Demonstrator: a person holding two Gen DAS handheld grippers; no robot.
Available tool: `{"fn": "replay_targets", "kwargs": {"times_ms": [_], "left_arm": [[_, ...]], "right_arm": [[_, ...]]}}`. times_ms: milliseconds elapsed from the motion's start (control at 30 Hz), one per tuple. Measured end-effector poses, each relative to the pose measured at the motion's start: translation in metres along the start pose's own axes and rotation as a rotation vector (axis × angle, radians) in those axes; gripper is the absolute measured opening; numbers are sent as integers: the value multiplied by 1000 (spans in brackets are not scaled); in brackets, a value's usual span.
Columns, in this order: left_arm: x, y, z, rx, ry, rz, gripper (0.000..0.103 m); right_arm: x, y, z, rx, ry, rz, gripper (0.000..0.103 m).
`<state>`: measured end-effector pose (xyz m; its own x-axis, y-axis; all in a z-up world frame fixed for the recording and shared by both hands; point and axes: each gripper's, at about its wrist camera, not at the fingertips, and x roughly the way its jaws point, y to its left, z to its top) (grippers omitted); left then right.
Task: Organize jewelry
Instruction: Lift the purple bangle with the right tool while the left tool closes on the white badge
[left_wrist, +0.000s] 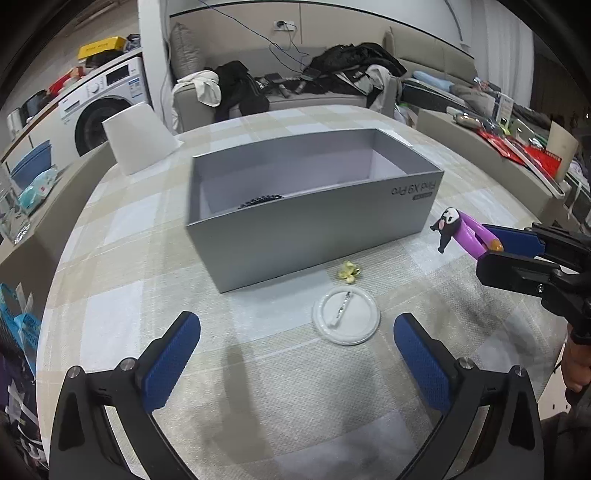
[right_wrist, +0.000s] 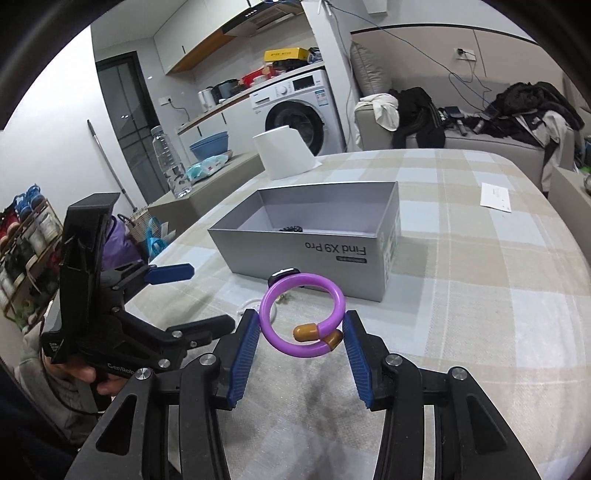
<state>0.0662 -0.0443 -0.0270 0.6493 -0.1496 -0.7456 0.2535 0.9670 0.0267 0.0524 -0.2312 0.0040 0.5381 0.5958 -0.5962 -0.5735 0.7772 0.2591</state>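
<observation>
My right gripper (right_wrist: 301, 328) is shut on a purple coil bracelet (right_wrist: 301, 317) with orange tips and a black-and-white figure on it (left_wrist: 448, 225), held above the table in front of the grey open box (left_wrist: 314, 210). A dark beaded piece (left_wrist: 260, 201) lies inside the box. My left gripper (left_wrist: 297, 332) is open and empty, low over the table before a small white dish (left_wrist: 360, 326) holding a silver clip (left_wrist: 342, 307). A small yellow ornament (left_wrist: 348, 272) lies between dish and box. The right gripper also shows in the left wrist view (left_wrist: 491, 247).
The checked tablecloth (right_wrist: 480, 295) covers a round table. A white cone-shaped shade (left_wrist: 136, 138) stands at the far left edge. A white paper (right_wrist: 496, 197) lies at the far right. A sofa with clothes stands behind.
</observation>
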Motion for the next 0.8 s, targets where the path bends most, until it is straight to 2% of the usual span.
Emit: {"fn": "replay_targets", "kwargs": {"times_ms": [100,267,333,533,600,633,800], "left_arm": [[4,-5,1,22,23,-10,96],[11,-10,1,42,58,-32,66],[10,-11,1,47,56,-51,61],[11,-12,2,57,59,-88,60],[11,-14,2,64,58,-106,51],[10,-15,2,68,51,-116,39],[9,-15,2,67,46,-120,37]], "right_arm": [[-1,-2,-1,9,1,3,45],[-4,-6,-3,17,-5,3,45],[-4,-6,-4,19,-5,5,45],[-3,-6,-4,21,-4,4,45],[-3,-6,-4,21,-3,6,45],[-3,-6,-3,20,-4,6,45],[-4,-6,-3,18,-7,6,45]]}}
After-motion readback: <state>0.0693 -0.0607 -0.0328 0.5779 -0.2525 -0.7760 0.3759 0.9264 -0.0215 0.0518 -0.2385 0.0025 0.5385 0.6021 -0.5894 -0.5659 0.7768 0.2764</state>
